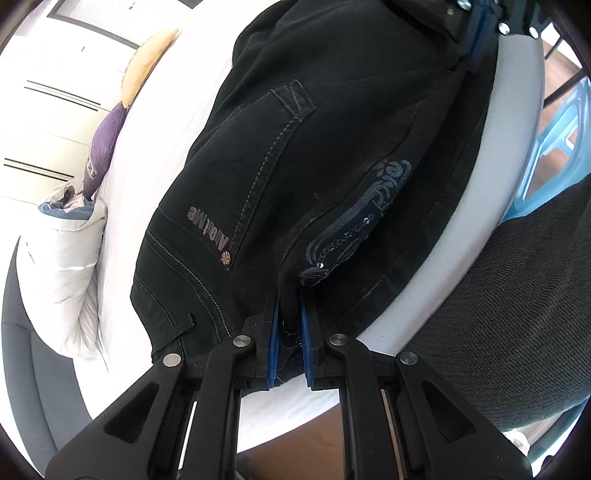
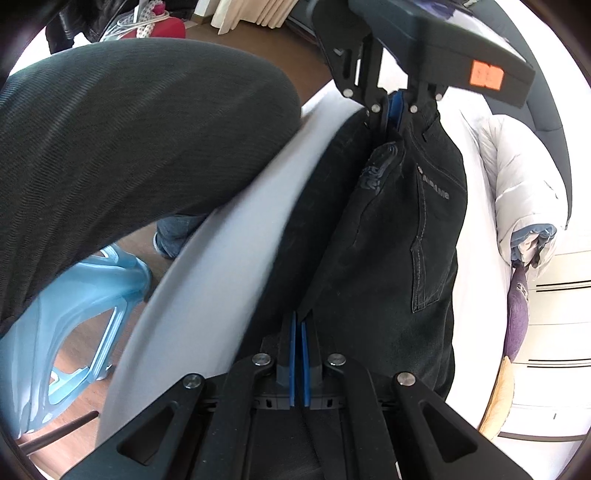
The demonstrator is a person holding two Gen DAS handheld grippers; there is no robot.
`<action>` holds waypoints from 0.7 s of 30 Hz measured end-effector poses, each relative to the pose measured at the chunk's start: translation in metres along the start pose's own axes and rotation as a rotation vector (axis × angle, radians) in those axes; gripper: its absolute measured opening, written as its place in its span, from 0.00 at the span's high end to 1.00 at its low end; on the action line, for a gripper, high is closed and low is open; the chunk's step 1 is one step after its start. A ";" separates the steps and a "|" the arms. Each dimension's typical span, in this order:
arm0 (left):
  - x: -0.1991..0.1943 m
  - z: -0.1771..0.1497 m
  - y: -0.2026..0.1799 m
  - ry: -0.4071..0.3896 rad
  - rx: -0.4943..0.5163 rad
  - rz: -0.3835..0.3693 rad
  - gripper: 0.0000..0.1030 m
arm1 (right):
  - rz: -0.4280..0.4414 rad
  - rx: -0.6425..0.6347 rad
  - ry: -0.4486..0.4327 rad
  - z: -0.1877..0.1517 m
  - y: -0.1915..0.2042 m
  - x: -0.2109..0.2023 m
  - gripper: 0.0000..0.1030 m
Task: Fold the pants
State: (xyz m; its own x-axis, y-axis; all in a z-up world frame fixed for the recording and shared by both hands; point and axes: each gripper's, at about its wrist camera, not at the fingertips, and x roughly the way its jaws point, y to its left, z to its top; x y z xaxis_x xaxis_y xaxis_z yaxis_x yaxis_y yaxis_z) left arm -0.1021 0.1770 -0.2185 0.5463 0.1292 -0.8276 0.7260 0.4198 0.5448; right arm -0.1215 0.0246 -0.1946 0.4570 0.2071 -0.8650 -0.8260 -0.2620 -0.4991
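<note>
Black jeans (image 1: pixel 332 158) with grey stitching and an embroidered back pocket lie along the near edge of a white bed (image 1: pixel 159 155). My left gripper (image 1: pixel 290 317) is shut on the waistband end of the jeans. My right gripper (image 2: pixel 300 325) is shut on the other end of the jeans (image 2: pixel 388 240). Each gripper shows in the other's view: the right gripper (image 1: pixel 476 33) at the top, the left gripper (image 2: pixel 393 110) at the top, both clamped on the fabric. The jeans stretch between the two grippers.
A white padded jacket (image 1: pixel 62 254), a purple cushion (image 1: pixel 103 147) and a yellow cushion (image 1: pixel 147 66) lie at the bed's far side. A light-blue plastic stool (image 2: pixel 74 314) stands on the wooden floor beside the bed. The person's grey-clad body (image 2: pixel 129 140) is close by.
</note>
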 end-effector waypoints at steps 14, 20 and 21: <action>-0.002 -0.013 -0.001 -0.007 -0.004 0.000 0.90 | -0.015 -0.021 0.024 0.007 0.010 0.003 0.97; 0.017 -0.001 0.019 -0.008 -0.006 0.025 0.89 | -0.013 -0.027 0.032 0.009 0.016 0.004 0.96; 0.016 -0.002 0.016 -0.008 -0.003 0.037 0.88 | -0.018 -0.030 0.033 0.009 0.017 0.004 0.96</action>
State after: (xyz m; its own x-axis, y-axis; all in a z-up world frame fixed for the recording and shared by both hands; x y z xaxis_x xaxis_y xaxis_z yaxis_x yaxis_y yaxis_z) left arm -0.0826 0.1873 -0.2227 0.5759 0.1371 -0.8060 0.7044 0.4173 0.5742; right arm -0.1369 0.0294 -0.2067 0.4829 0.1814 -0.8567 -0.8072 -0.2869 -0.5158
